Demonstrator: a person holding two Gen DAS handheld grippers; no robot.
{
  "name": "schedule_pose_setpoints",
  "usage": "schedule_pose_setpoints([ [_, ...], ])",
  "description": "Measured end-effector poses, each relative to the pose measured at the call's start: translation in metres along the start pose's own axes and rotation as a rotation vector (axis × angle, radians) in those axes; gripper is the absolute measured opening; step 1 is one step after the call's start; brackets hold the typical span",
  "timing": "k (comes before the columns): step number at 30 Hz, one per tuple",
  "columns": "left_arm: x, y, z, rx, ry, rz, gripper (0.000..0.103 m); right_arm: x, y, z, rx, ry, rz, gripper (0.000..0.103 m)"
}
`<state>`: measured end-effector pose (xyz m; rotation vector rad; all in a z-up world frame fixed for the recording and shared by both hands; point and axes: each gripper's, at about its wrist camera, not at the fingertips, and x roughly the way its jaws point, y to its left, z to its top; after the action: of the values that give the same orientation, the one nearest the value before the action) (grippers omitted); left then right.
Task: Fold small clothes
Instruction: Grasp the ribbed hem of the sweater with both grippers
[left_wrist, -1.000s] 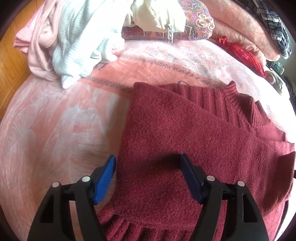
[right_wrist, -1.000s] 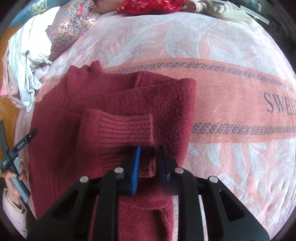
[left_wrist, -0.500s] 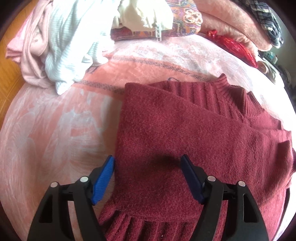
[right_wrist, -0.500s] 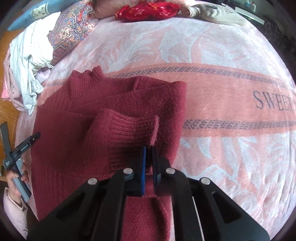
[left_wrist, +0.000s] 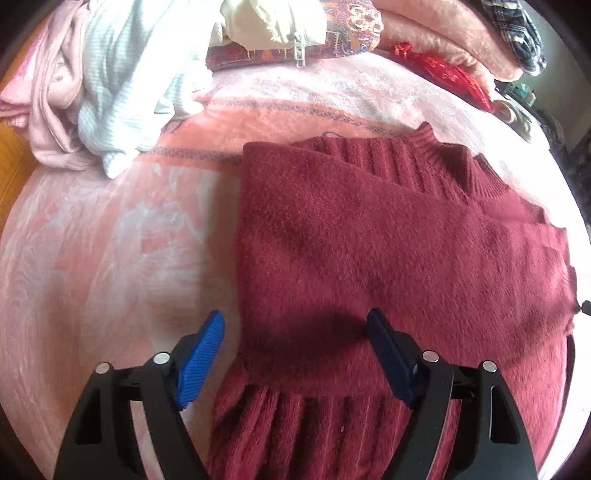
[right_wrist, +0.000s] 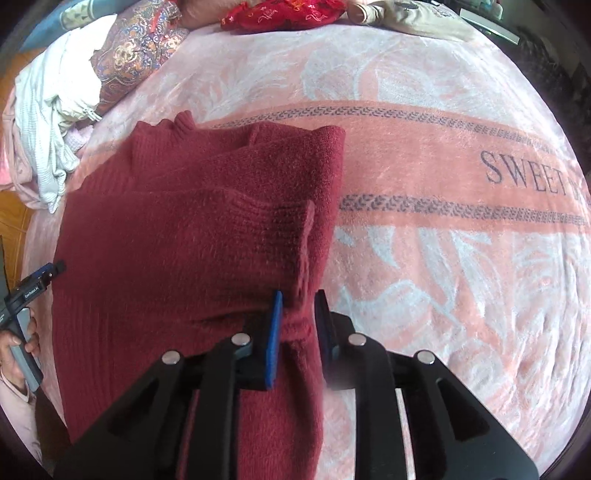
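Dark red sweater (right_wrist: 177, 258) lying part-folded on the pink blanket (right_wrist: 443, 258). Right gripper (right_wrist: 297, 317) clamping its sleeve cuff, jaws just easing apart. Left gripper (left_wrist: 295, 354) hanging wide open over the hem. Judging: sleeve-fold underway; next, laying the cuff flat.
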<state>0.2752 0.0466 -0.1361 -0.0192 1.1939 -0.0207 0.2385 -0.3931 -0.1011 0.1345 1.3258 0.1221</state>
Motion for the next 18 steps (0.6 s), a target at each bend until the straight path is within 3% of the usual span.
schedule_pose_setpoints([
  [5, -0.047, 0.024, -0.061, 0.117, 0.052, -0.037, 0.084, -0.035, 0.001, -0.071, -0.033, 0.037, 0.056, 0.023],
  [10, -0.071, 0.051, -0.135, 0.081, 0.17, -0.059, 0.086, -0.055, 0.0, -0.159, -0.033, 0.095, 0.118, 0.024],
  [14, -0.085, 0.072, -0.194, 0.031, 0.226, -0.078, 0.086, -0.068, 0.0, -0.223, -0.048, 0.085, 0.103, 0.053],
  [18, -0.086, 0.08, -0.235, 0.027, 0.25, -0.113, 0.086, -0.063, 0.003, -0.268, 0.014, 0.152, 0.173, 0.053],
])
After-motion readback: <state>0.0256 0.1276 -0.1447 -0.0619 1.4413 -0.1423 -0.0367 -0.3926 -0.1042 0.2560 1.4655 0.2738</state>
